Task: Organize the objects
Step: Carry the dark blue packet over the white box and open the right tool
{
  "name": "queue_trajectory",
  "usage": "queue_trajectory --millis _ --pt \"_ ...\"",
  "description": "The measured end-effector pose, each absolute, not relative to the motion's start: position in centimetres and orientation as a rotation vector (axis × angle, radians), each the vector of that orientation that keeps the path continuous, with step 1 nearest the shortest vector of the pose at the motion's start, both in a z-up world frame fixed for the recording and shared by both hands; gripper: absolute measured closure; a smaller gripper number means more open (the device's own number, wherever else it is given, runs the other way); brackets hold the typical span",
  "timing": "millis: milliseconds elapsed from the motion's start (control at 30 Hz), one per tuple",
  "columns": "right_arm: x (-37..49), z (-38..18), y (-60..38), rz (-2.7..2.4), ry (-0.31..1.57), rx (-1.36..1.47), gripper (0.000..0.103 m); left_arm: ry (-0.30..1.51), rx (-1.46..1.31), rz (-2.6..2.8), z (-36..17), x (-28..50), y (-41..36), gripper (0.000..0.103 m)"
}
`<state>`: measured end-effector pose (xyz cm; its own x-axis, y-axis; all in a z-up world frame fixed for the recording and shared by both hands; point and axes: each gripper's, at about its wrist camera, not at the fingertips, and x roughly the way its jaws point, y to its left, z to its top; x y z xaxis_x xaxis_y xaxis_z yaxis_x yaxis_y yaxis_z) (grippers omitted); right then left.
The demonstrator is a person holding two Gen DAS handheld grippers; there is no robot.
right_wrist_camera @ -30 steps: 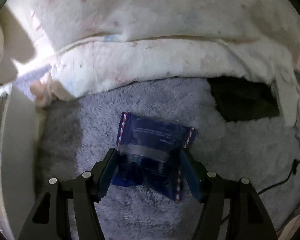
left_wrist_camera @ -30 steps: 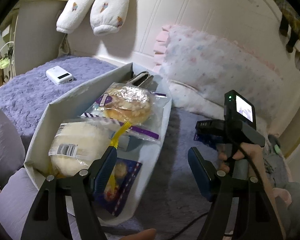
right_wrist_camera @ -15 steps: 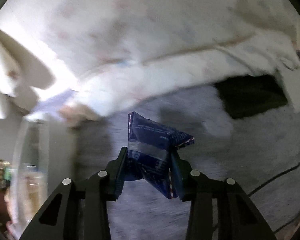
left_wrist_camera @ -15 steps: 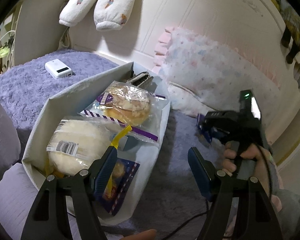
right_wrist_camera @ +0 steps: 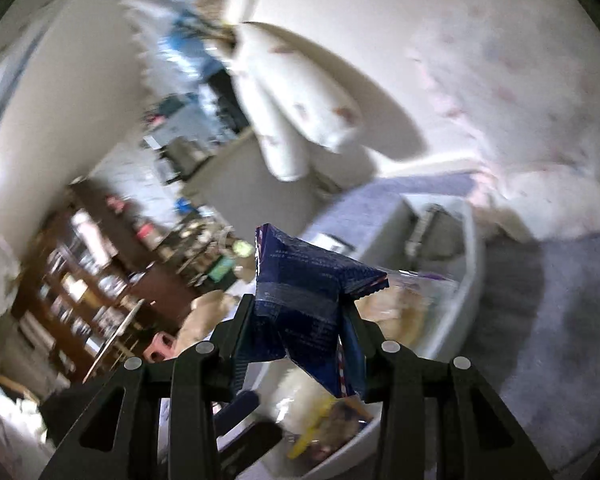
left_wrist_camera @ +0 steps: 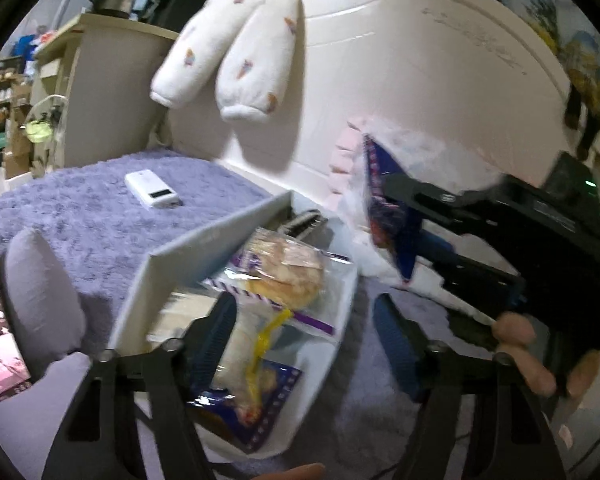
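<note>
My right gripper (right_wrist_camera: 298,308) is shut on a crumpled dark blue snack packet (right_wrist_camera: 304,284) and holds it in the air over the near end of the white box (right_wrist_camera: 472,264). In the left wrist view, that packet (left_wrist_camera: 384,208) hangs just right of the box's (left_wrist_camera: 220,236) far end. The box holds a round bread in a clear packet (left_wrist_camera: 288,272), a white bun packet (left_wrist_camera: 236,344) and another blue packet (left_wrist_camera: 260,400). My left gripper (left_wrist_camera: 304,308) straddles the box's right wall. Its jaws are closing and the pads press on nothing.
The box lies on a purple fuzzy blanket (left_wrist_camera: 80,216) with a white power bank (left_wrist_camera: 152,194) behind it. A flowery pillow (left_wrist_camera: 440,152) leans on the white headboard, a plush toy (left_wrist_camera: 228,56) hangs above, and a grey cushion (left_wrist_camera: 40,300) sits left. Cluttered shelves (right_wrist_camera: 80,280) stand beyond the bed.
The right gripper closed on the blue packet, lifted it off the blanket and swung it up and left over the box. The left gripper's jaws narrowed and it rose a little.
</note>
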<state>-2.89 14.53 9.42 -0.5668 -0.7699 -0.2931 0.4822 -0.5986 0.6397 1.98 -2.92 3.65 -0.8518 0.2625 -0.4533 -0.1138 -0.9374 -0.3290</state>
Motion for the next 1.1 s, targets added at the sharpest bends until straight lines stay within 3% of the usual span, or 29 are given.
queue_trajectory --millis 67,133,400,600,667,733,767,800,833,867,933,1100 --pt "-2.5 9.5 14.3 -2.15 -0.641 0.715 0.064 -0.39 -0.829 2.849 4.0 1.3 -3.1 0.068" --pt "-2.2 8.8 14.7 -2.143 -0.646 0.736 0.064 -0.345 -0.913 2.839 4.6 1.1 -3.2 0.08" --pt "-2.4 7.1 16.3 -2.103 -0.761 0.819 0.064 -0.133 -1.164 2.711 7.1 2.5 -4.5 0.08" --pt "-2.9 6.8 16.3 -2.114 -0.758 0.836 0.064 -0.213 -1.444 2.532 2.0 -0.9 -4.7 0.08" --pt "-3.1 6.5 16.2 -2.109 -0.766 0.852 0.064 -0.315 -1.401 2.469 -0.8 -2.6 -4.5 0.081" --pt "-3.3 6.2 16.2 -2.106 -0.783 0.866 0.064 -0.363 -1.284 2.59 -2.8 -3.8 -4.5 0.091" --pt "-3.4 6.0 16.3 -2.106 -0.799 0.877 0.064 -0.34 -1.246 2.705 -3.2 -4.2 -4.1 0.09" --pt "-3.5 5.8 16.3 -2.103 -0.809 0.883 0.064 -0.294 -1.235 2.768 -3.2 -4.1 -3.7 0.09" --pt "-3.6 5.7 16.2 -2.099 -0.809 0.886 0.064 -0.209 -1.198 2.812 -2.6 -3.6 -2.9 0.082" --pt "-3.7 5.7 16.2 -2.101 -0.801 0.887 0.064 -0.144 -1.143 2.814 -1.9 -2.9 -2.2 0.062" --pt "-3.6 5.6 16.0 -2.119 -0.781 0.886 0.064 -0.192 -1.075 2.754 -1.0 -2.0 -1.8 0.044" --pt "-3.6 5.4 15.8 -2.139 -0.75 0.879 0.064 -0.334 -0.857 2.793 2.0 0.6 -3.6 0.027"
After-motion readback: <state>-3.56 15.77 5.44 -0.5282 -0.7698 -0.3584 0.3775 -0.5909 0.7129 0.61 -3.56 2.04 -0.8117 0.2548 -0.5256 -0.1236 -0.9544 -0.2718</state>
